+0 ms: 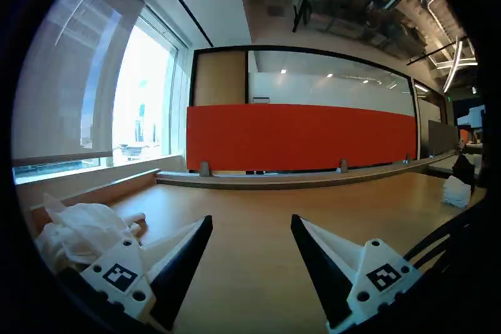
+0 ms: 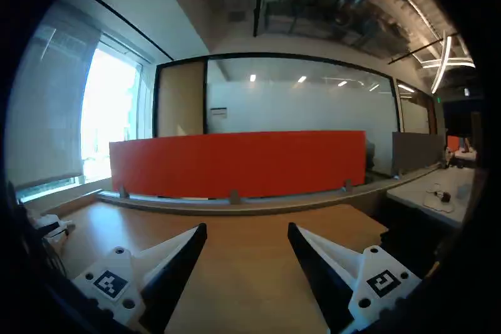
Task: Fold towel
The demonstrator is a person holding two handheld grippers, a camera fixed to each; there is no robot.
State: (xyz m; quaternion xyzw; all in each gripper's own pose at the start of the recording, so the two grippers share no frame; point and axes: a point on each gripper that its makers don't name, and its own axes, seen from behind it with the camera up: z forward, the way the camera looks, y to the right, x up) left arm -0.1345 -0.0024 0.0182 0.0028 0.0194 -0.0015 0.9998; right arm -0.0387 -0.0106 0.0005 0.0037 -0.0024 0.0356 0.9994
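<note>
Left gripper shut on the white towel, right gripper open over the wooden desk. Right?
Not quite. The left gripper is open too, gripping nothing; the left gripper view shows the white towel lying crumpled on the wooden desk beside it. The right gripper is open over that desk.

**Desk:** How's my light?

**Operator:** I get strong daylight from the window (image 1: 141,108), left in both views. It's blown out to white, and the worktop (image 1: 269,221) takes a soft sheen from it.

**Desk:** Overhead?

**Operator:** A strip lamp (image 2: 443,61) glows upper right, and I see small spots shining on the glass wall (image 2: 300,105). The right edge goes dim.

**Desk:** Sharpness?

**Operator:** Crisp in the middle. Straight lines bow toward the rim, and the towel (image 1: 81,234) looks pale and washed out beside the window.
</note>
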